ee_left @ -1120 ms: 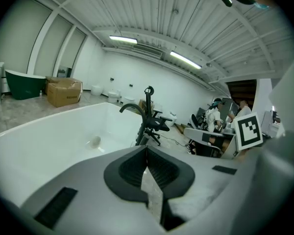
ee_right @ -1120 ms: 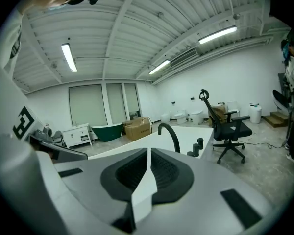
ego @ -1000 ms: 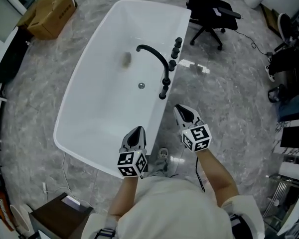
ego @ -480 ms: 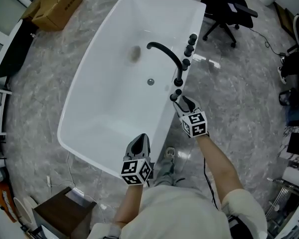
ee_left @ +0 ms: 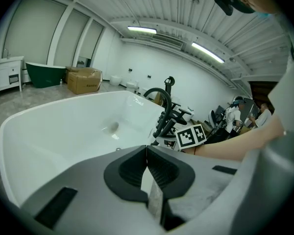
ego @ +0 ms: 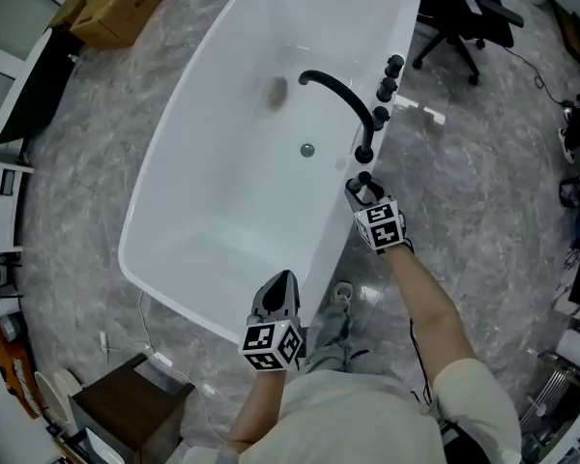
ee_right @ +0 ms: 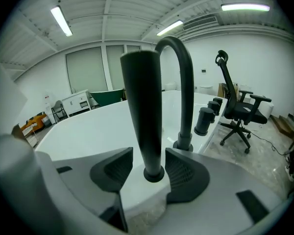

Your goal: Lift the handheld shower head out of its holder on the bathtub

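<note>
While opening, right tool (ego: 361,190) astride shower head (ee_right: 143,106) at bathtub (ego: 222,201) rim; left tool (ee_left: 147,152) closed.

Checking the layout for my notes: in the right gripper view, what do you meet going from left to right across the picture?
White cabinet → handheld shower head → curved spout → round knob → office chair.

Grey marbled floor (ego: 493,143) holds a cardboard box (ego: 121,8) and black office chair (ego: 459,8).
</note>
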Action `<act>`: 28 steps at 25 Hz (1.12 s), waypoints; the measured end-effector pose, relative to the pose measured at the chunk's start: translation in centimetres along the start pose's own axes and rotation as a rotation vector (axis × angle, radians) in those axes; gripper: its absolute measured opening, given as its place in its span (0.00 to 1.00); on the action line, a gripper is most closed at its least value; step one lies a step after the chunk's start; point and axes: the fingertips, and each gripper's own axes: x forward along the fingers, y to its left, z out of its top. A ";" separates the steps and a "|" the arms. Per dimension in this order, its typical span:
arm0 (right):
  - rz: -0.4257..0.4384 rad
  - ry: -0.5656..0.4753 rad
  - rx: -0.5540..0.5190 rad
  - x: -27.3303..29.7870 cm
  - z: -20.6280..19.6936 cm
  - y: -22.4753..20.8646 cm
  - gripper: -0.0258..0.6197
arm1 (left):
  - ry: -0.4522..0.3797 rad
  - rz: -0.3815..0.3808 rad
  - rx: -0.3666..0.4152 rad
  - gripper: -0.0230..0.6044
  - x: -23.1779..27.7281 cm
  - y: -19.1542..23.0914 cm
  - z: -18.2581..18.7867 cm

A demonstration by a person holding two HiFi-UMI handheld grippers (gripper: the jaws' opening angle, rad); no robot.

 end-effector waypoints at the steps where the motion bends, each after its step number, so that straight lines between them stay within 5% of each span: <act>1: -0.002 0.005 -0.005 0.3 -0.1 0.0 0.37 | 0.004 0.005 -0.002 0.07 0.0 0.1 -0.2; 7: -0.021 0.025 -0.022 1.4 -0.5 -0.4 0.27 | 0.007 0.015 -0.005 0.07 -0.1 0.3 -0.4; 28: -0.030 -0.003 -0.098 -3.4 2.4 1.2 0.26 | -0.012 -0.083 0.057 0.07 -0.3 -2.9 1.3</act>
